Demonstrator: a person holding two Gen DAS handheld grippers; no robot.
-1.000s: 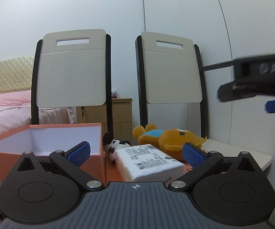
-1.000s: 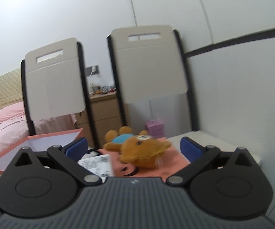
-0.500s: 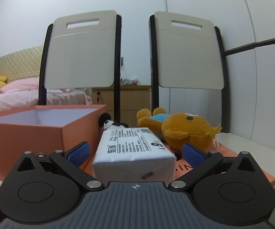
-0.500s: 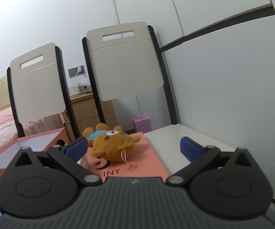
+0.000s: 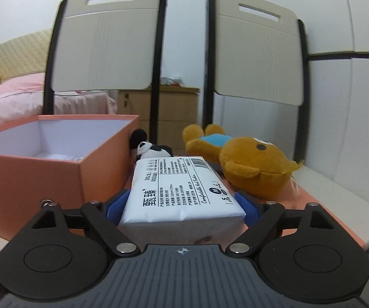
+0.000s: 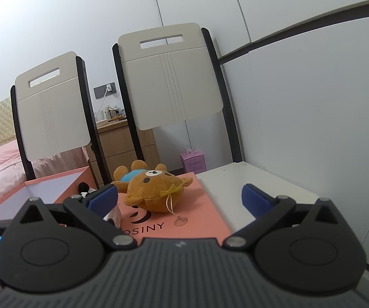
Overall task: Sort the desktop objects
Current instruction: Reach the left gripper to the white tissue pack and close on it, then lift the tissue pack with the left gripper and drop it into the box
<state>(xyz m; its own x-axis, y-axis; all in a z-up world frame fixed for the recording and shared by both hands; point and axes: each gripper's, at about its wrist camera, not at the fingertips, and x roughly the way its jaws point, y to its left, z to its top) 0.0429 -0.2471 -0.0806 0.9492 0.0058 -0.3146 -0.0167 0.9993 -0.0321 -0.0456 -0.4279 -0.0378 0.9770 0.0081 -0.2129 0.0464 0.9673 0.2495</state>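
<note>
— So how should that left gripper [image 5: 181, 205] go about it? Its blue pads sit against both sides of the white tissue pack [image 5: 181, 192], narrowed onto it.

— Squeeze gently, I'd say; the pack looks soft and would dent. Lift it straight up, then carry it towards ten o'clock, clear of the wall of the orange box [image 5: 56, 164], which stands open just beside it.

— Biggest things first, then. The box?

— Stiff card, matt orange outside, white inside, square corners. Something pale lies at its bottom, too hidden to name. Next, the flat orange lid [image 6: 199, 215] under the toys, smooth with dark lettering.

— And the bear?

— The brown plush bear [image 5: 251, 166] lies on its back at two o'clock from the pack, fuzzy and rounded, with a blue patch. A clear suction cup [image 6: 180, 221] dangles on its string. Smaller still, a black-and-white panda plush [image 5: 148, 150] sits at twelve o'clock, touching the pack's far end.

— The right gripper [image 6: 179, 200]?

— Wide apart, holding nothing, pointed at the bear.
</note>
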